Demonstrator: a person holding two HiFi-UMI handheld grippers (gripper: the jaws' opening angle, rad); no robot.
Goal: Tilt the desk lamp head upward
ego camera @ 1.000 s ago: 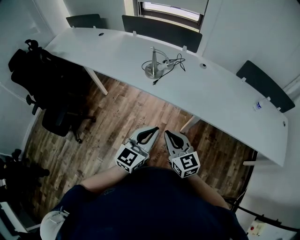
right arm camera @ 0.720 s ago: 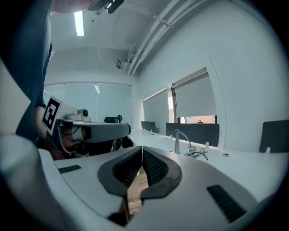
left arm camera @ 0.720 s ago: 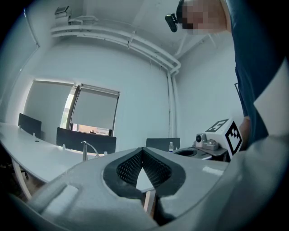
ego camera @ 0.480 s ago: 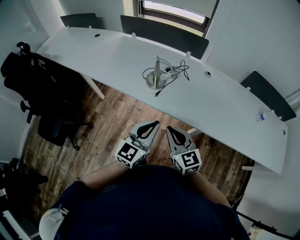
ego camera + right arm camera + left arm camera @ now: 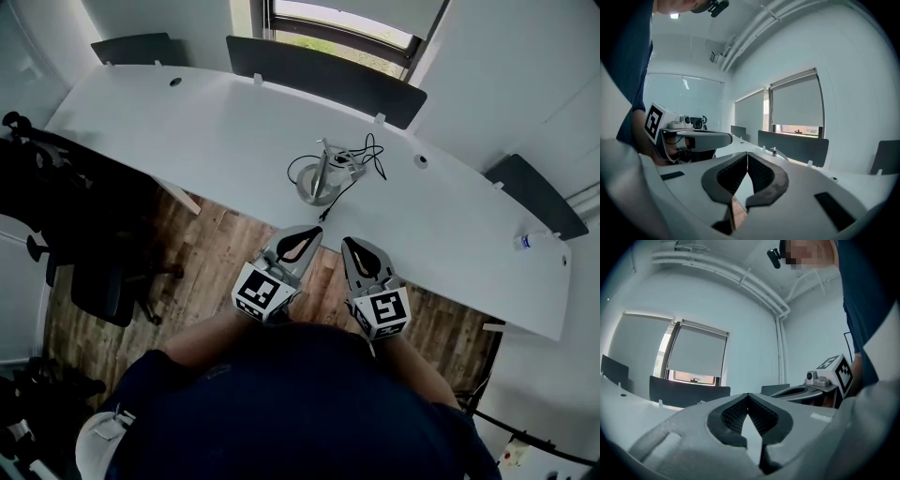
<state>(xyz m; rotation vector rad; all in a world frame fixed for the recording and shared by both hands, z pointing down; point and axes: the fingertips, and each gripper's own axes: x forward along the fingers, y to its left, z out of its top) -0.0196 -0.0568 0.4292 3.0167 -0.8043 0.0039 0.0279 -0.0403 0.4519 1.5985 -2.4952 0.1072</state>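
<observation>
- My left gripper [image 5: 313,231] is pressed together with nothing between its jaws. I hold it out in front of me above the wood floor [image 5: 211,248].
- My right gripper [image 5: 350,242] is just beside it, jaws also closed and empty.
- Both tips point toward the white tabletop [image 5: 187,122], near its front edge, touching nothing.
- The desk lamp [image 5: 320,178] stands on its round base on the tabletop, just beyond my grippers and apart from them.
- A dark cable [image 5: 366,155] lies looped beside the lamp.
- A black office chair [image 5: 103,281] stands well off to my left.
</observation>
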